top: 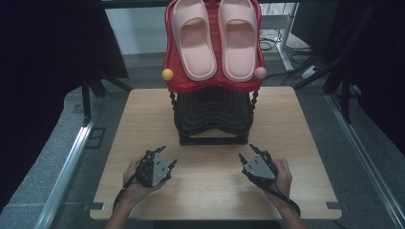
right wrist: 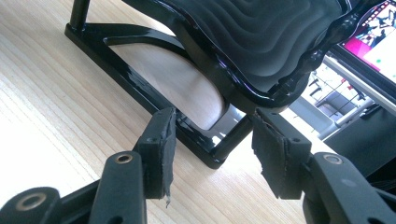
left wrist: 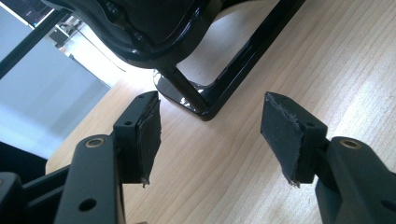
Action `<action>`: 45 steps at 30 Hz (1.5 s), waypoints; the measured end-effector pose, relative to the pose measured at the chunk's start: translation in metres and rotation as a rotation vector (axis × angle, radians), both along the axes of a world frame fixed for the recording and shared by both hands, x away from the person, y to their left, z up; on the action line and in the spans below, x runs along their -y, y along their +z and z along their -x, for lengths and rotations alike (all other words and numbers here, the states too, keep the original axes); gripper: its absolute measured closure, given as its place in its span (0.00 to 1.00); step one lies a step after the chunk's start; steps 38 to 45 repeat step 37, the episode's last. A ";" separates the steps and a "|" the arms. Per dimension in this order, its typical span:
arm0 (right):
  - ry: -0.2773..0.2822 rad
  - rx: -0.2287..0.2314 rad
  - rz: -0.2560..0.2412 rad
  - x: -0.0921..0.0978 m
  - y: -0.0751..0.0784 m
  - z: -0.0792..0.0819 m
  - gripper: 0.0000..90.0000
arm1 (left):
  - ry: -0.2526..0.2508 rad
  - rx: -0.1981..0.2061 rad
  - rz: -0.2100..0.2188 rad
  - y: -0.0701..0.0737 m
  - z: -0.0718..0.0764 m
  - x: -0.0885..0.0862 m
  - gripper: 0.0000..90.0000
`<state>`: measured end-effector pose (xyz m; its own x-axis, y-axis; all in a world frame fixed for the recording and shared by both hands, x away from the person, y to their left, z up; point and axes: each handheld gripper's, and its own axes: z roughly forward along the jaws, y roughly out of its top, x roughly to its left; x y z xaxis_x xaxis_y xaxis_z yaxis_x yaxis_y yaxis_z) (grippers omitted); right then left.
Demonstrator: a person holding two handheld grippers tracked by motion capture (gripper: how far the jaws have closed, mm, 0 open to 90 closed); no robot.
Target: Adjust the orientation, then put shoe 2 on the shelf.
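A two-tier shoe rack stands at the middle of the wooden table (top: 296, 138). Its red top shelf (top: 176, 86) carries a pair of pink slippers (top: 215, 38). Below it sits a black ribbed shelf (top: 215, 112) on a black base frame (left wrist: 224, 88) (right wrist: 140, 91). My left gripper (top: 168, 157) rests near the table's front left, open and holding nothing (left wrist: 210, 135). My right gripper (top: 247, 153) sits at the front right, also open with nothing between its jaws (right wrist: 212, 149). Both point toward the rack's base.
A yellow ball (top: 167, 74) and a pink ball (top: 260, 72) cap the red shelf's front corners. Metal rails (top: 67, 167) run along the floor on both sides. Dark curtains flank the table. A monitor (right wrist: 373, 42) glows behind the rack.
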<state>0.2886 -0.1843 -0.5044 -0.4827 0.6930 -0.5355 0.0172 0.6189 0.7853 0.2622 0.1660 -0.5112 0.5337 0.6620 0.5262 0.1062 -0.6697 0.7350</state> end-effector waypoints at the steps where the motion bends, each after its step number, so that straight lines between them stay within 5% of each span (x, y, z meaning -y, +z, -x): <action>1: 0.000 0.000 0.000 0.000 0.000 0.000 0.55 | 0.000 0.000 0.002 0.000 0.000 0.000 0.43; 9: -0.004 -0.011 0.003 0.004 -0.002 0.001 0.55 | 0.000 -0.005 0.000 -0.001 0.001 0.000 0.43; 23: 0.009 -0.130 -0.053 0.019 -0.012 -0.003 0.54 | -0.002 -0.030 0.006 -0.005 0.001 0.000 0.41; 45: 0.008 -0.143 -0.066 0.022 -0.013 -0.005 0.52 | -0.002 -0.037 0.022 -0.006 0.000 -0.002 0.41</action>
